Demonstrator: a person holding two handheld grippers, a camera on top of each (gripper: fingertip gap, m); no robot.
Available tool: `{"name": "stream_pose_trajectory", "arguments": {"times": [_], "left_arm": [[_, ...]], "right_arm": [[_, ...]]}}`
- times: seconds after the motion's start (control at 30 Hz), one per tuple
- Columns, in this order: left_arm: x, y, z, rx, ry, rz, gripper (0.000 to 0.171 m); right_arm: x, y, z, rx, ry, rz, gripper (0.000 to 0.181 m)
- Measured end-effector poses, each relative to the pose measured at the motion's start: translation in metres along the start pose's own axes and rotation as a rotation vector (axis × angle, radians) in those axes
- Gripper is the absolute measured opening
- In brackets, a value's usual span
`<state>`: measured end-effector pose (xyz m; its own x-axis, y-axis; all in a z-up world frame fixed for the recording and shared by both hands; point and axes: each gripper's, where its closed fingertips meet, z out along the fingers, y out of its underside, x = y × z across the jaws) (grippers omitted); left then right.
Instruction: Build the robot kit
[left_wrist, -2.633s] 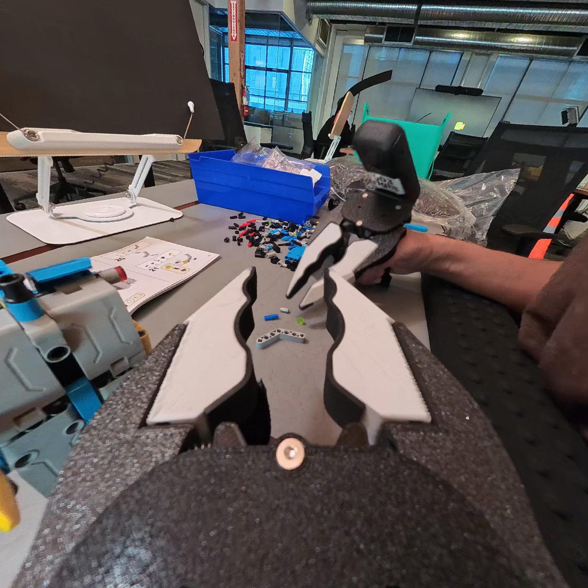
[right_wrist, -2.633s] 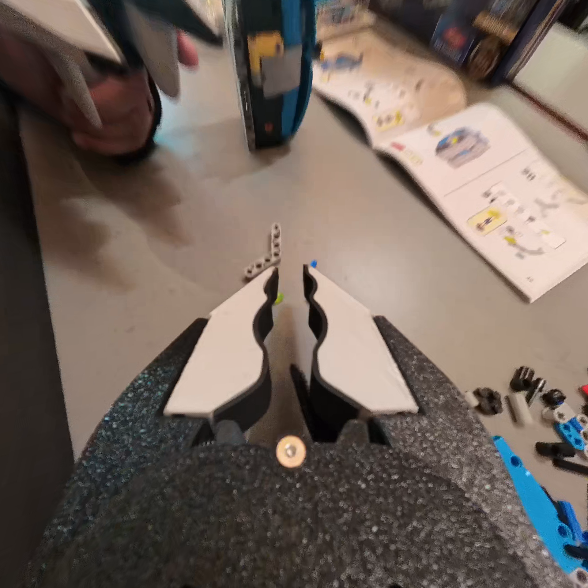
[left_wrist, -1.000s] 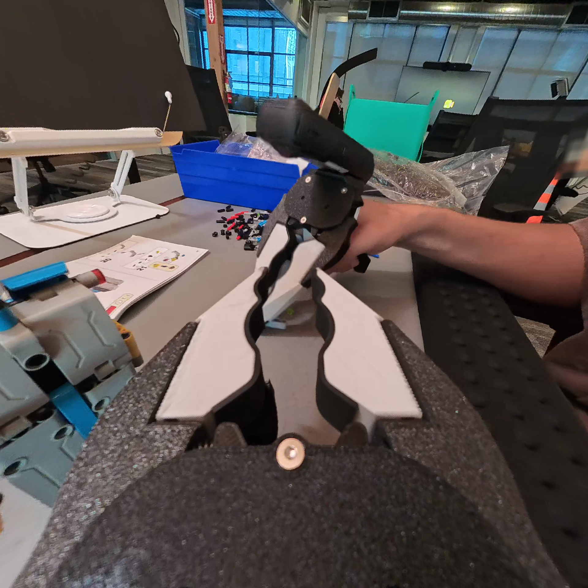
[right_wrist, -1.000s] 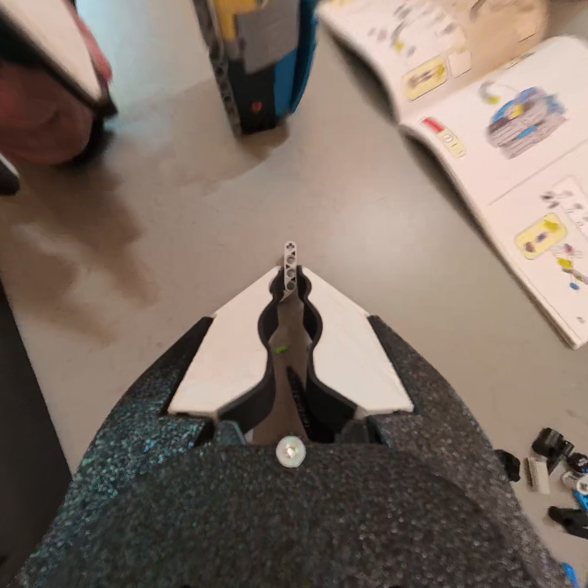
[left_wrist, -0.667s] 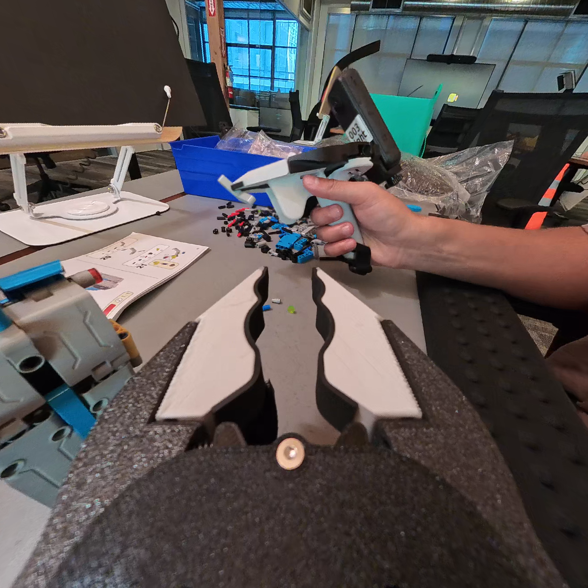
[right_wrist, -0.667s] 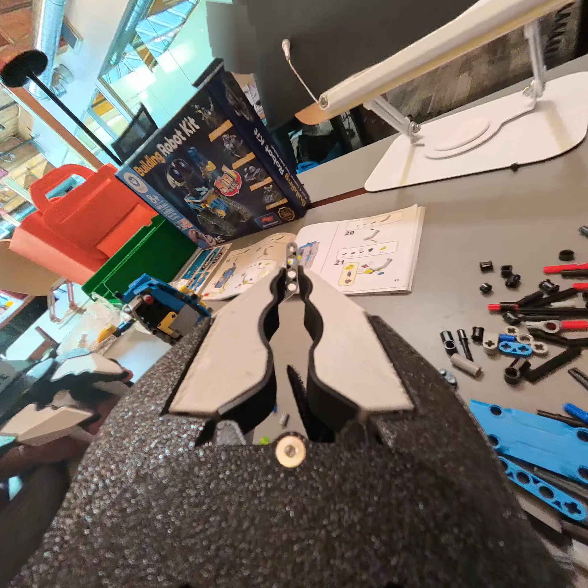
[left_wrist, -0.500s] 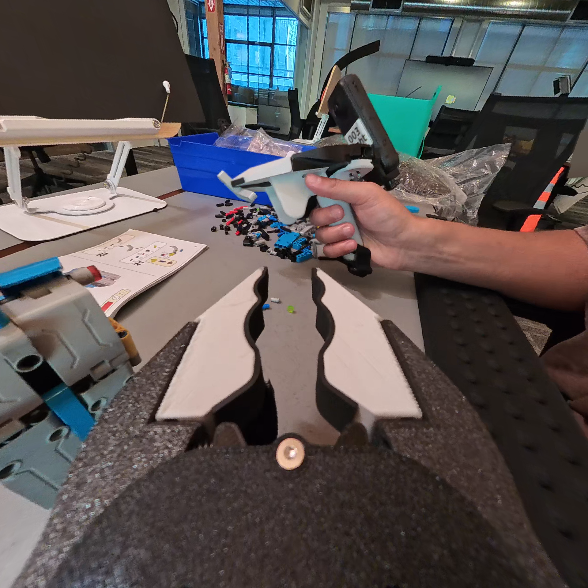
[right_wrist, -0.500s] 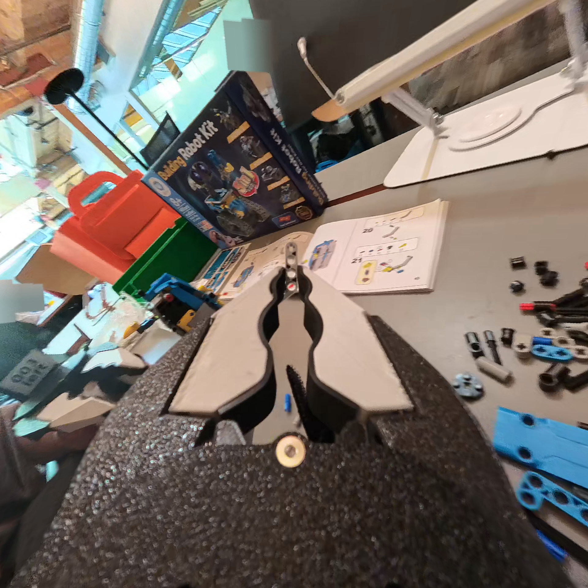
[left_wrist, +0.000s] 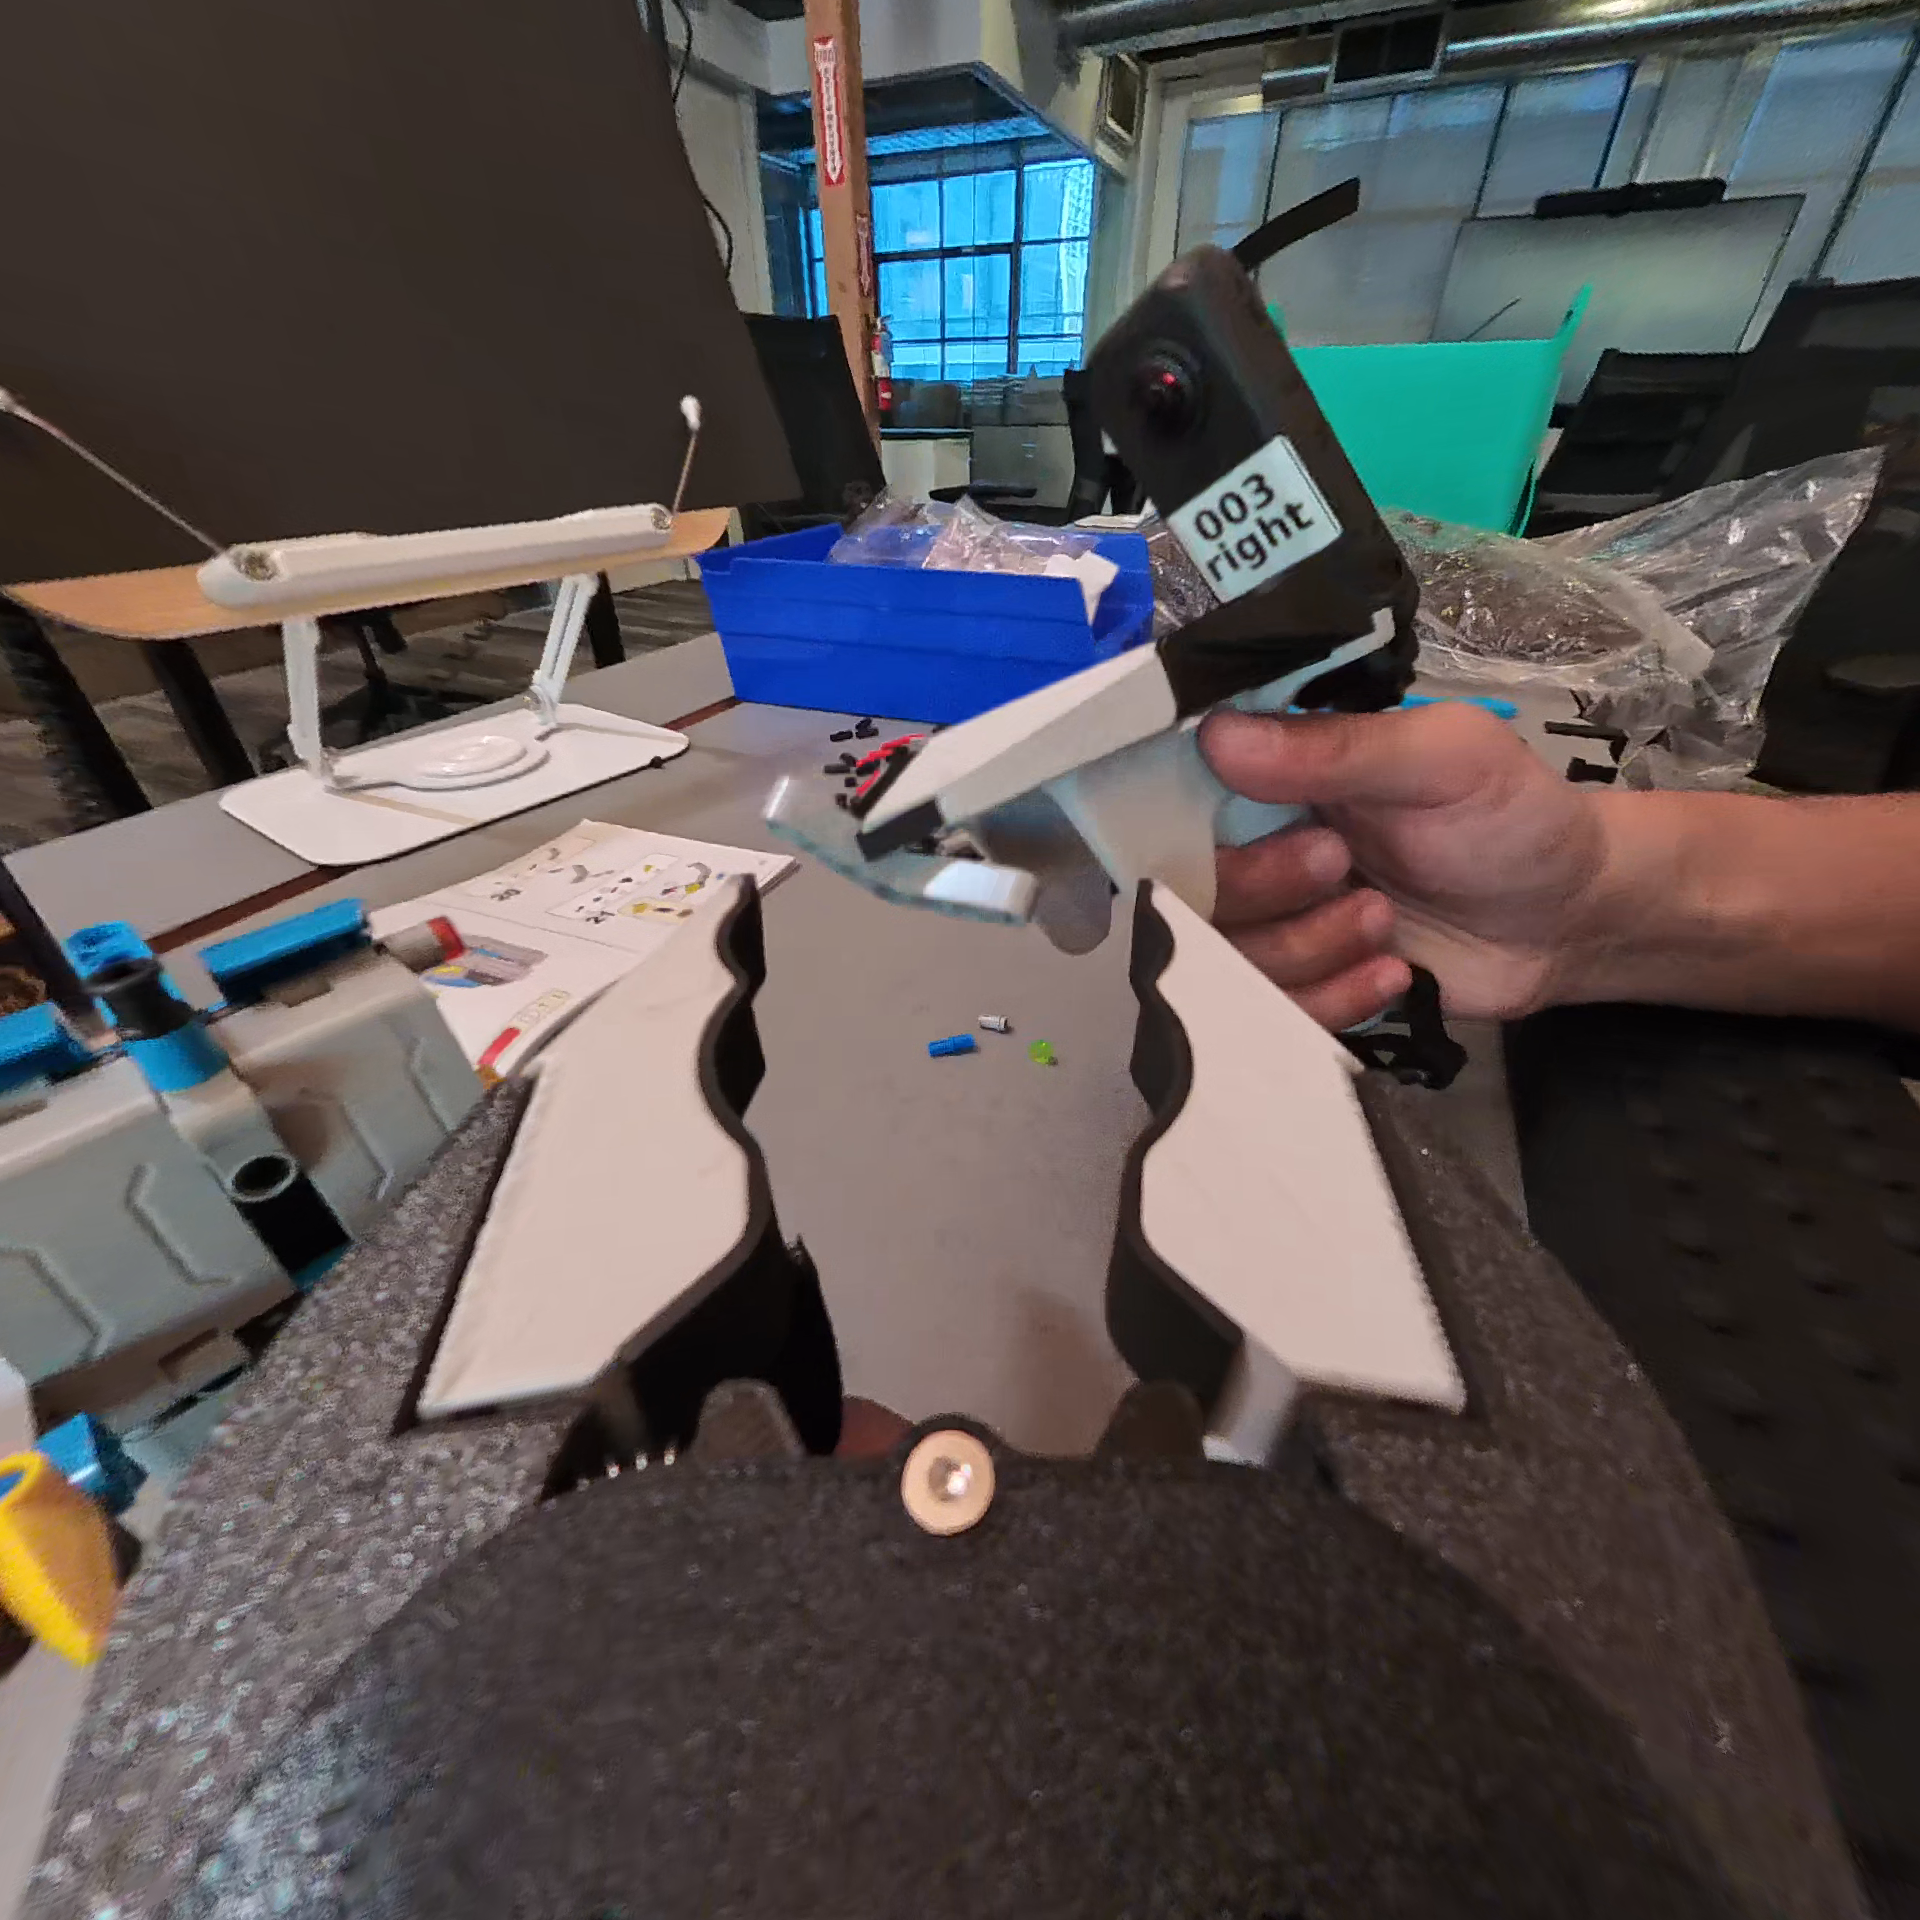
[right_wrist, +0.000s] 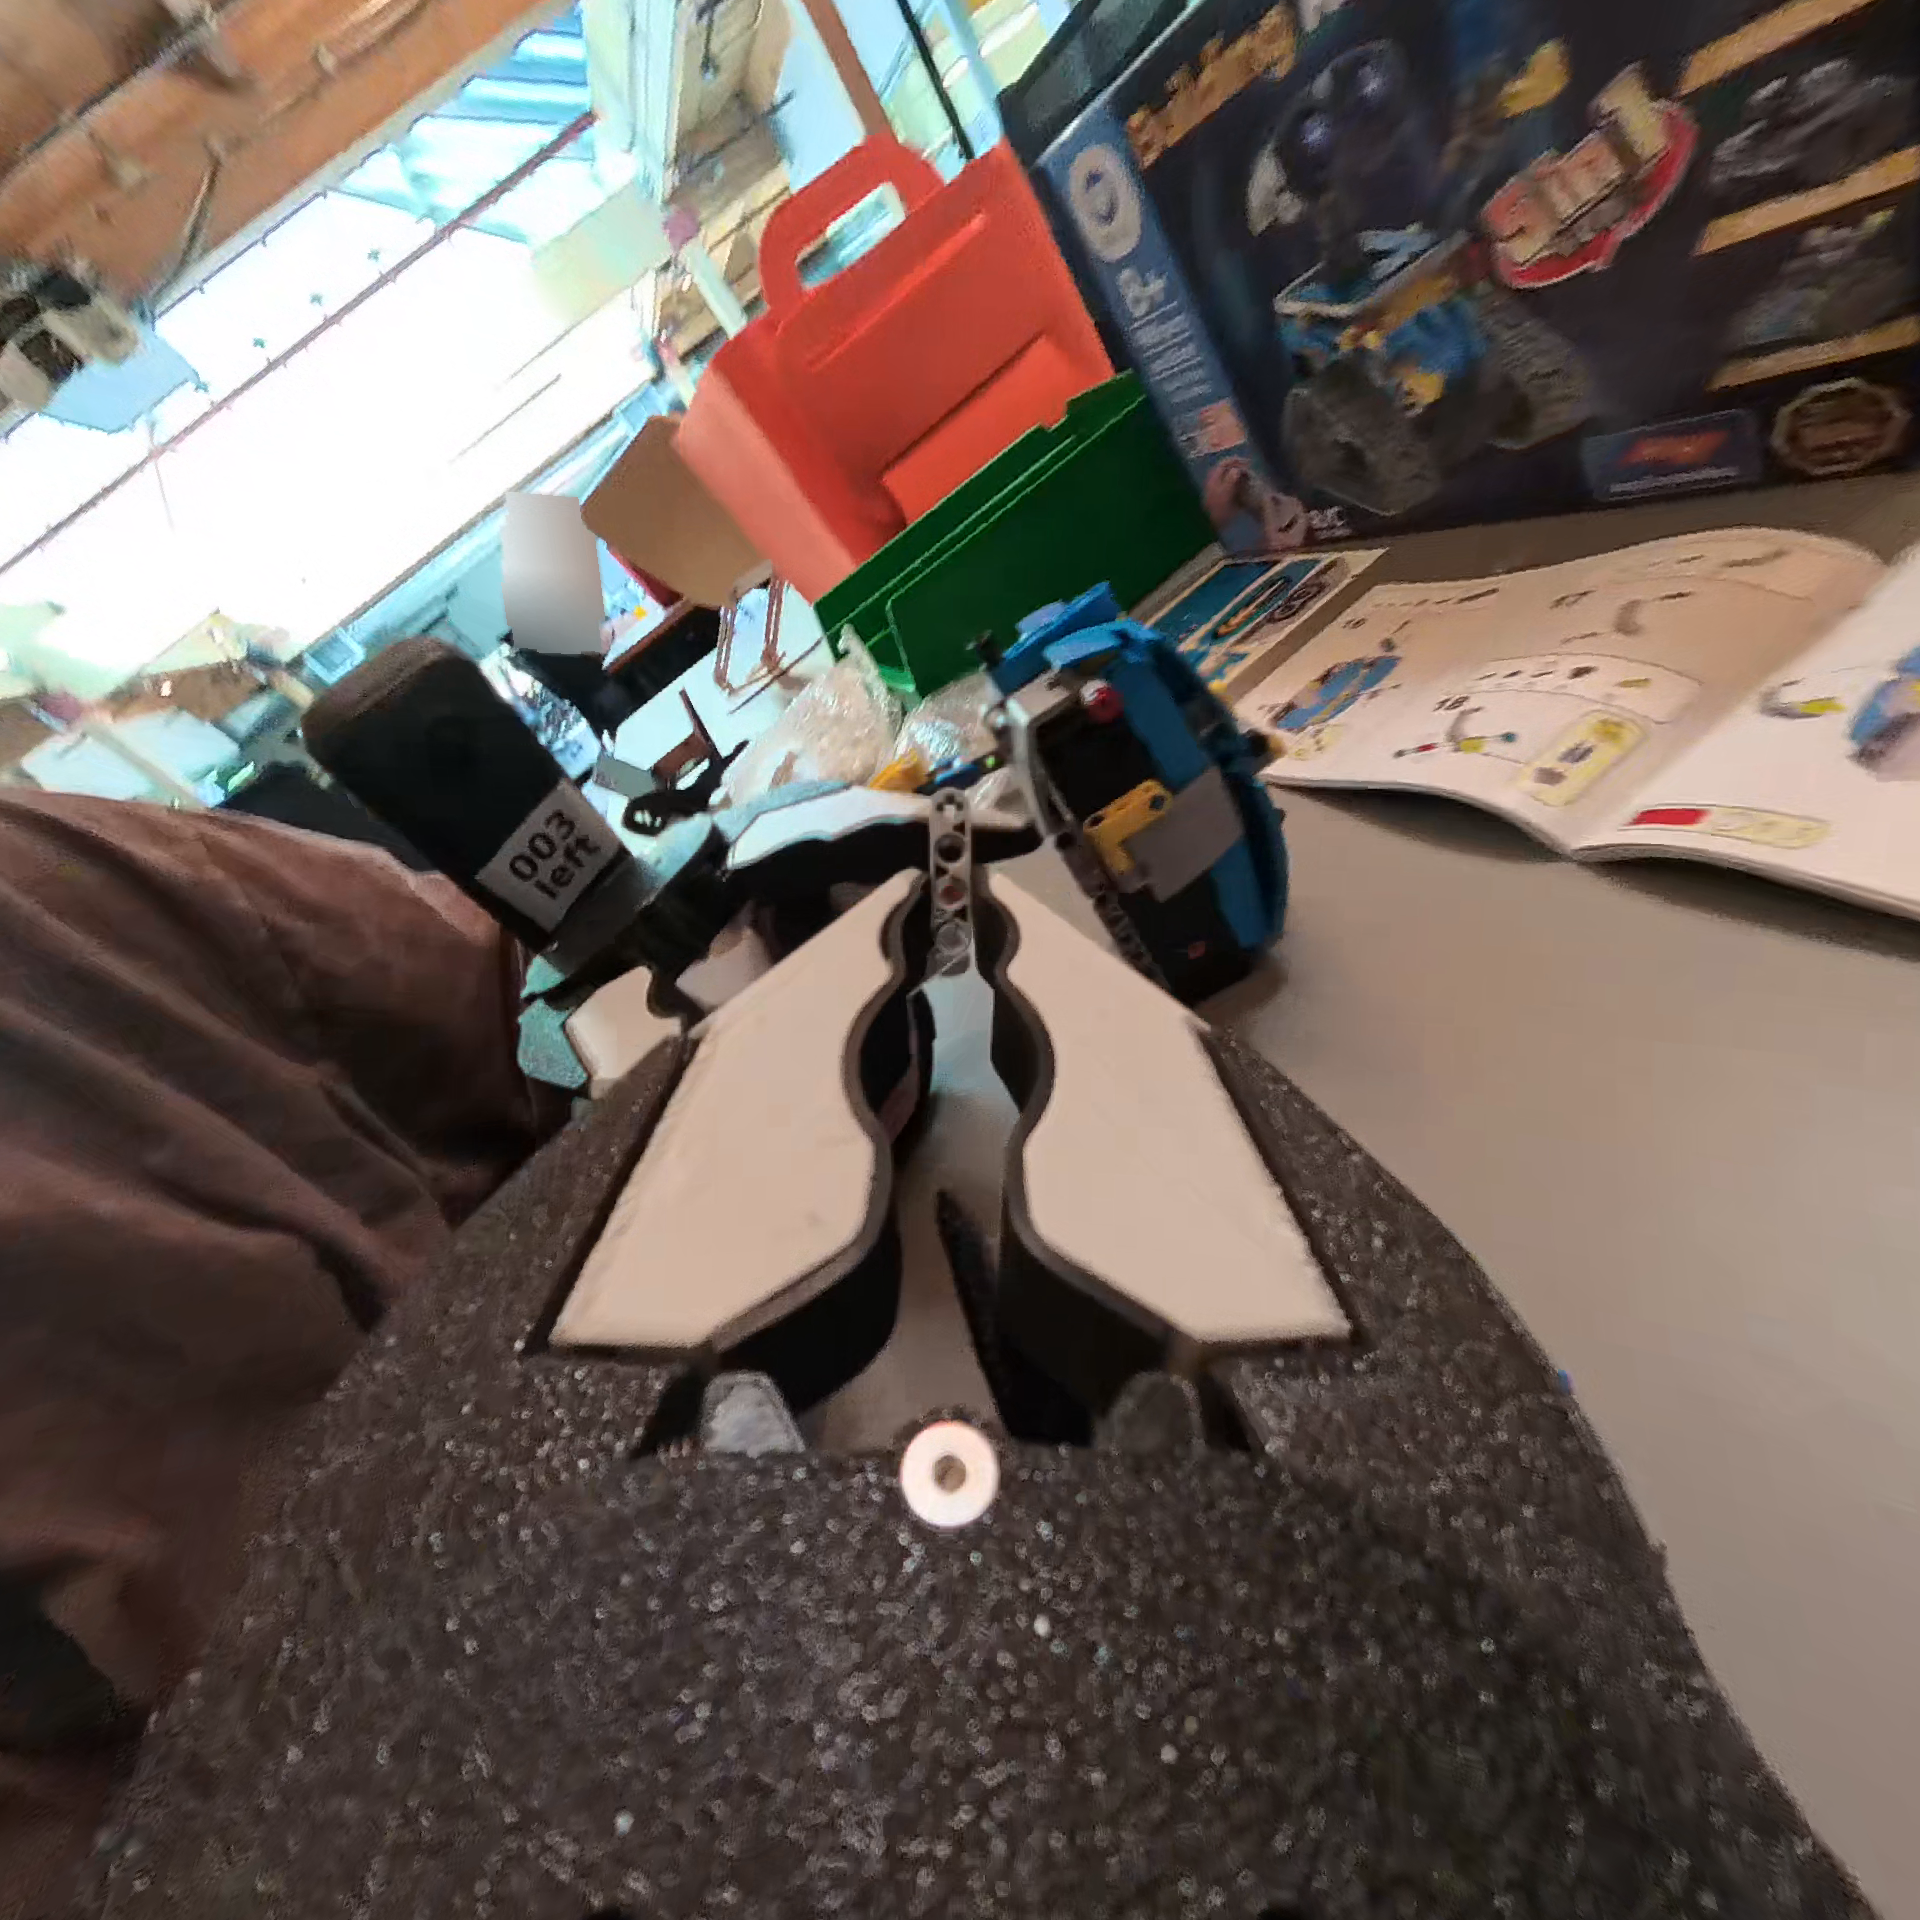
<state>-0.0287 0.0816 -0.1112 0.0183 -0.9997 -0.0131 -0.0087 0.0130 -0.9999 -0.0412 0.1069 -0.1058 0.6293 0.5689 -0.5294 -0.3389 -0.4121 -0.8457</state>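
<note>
My right gripper (right_wrist: 951, 920) is shut on a thin grey holed beam (right_wrist: 951, 862) that sticks out past its tips, lifted off the grey table (right_wrist: 1558, 1091). Just beyond the beam stands a blue, grey and black brick-built model (right_wrist: 1153, 831). In the left wrist view a hand holds the right gripper (left_wrist: 935, 821) in the air, tips pointing left over the table. My left gripper (left_wrist: 940, 925) is open and empty, low over the table, with the model (left_wrist: 208, 1122) close on its left. A blue pin (left_wrist: 951, 1047), a white pin (left_wrist: 994, 1023) and a green stud (left_wrist: 1042, 1055) lie ahead of it.
An open instruction booklet (right_wrist: 1558, 707) and a dark kit box (right_wrist: 1507, 260) lie right of the model. Behind are an orange case (right_wrist: 904, 343) and green bin (right_wrist: 1018, 540). A blue bin (left_wrist: 914, 634), loose parts (left_wrist: 873, 758), white stand (left_wrist: 447, 727) and black mat (left_wrist: 1714, 1299) show too. Both grippers' tips are close together, under 4 cm apart.
The right gripper shut on the grey beam on the table, lifted it and swung it round toward the model. The left gripper has opened wider.
</note>
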Motion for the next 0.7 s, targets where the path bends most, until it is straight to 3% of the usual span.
{"name": "stream_pose_trajectory", "arguments": {"times": [0.3,0.43,0.57,0.7], "left_arm": [[0.004,-0.001,-0.002,0.012,-0.040,0.137,0.067],[-0.004,-0.001,-0.003,0.005,-0.104,0.195,0.041],[-0.005,0.002,-0.004,-0.019,-0.147,0.283,0.033],[-0.011,0.000,-0.006,-0.011,-0.192,0.308,0.012]], "right_arm": [[-0.006,0.015,0.005,-0.073,-0.027,-0.039,0.007],[0.000,0.004,-0.001,-0.015,-0.013,-0.005,0.007],[0.003,0.003,-0.001,-0.010,0.010,-0.014,0.007],[0.006,-0.003,-0.005,0.021,0.024,-0.017,0.007]]}}
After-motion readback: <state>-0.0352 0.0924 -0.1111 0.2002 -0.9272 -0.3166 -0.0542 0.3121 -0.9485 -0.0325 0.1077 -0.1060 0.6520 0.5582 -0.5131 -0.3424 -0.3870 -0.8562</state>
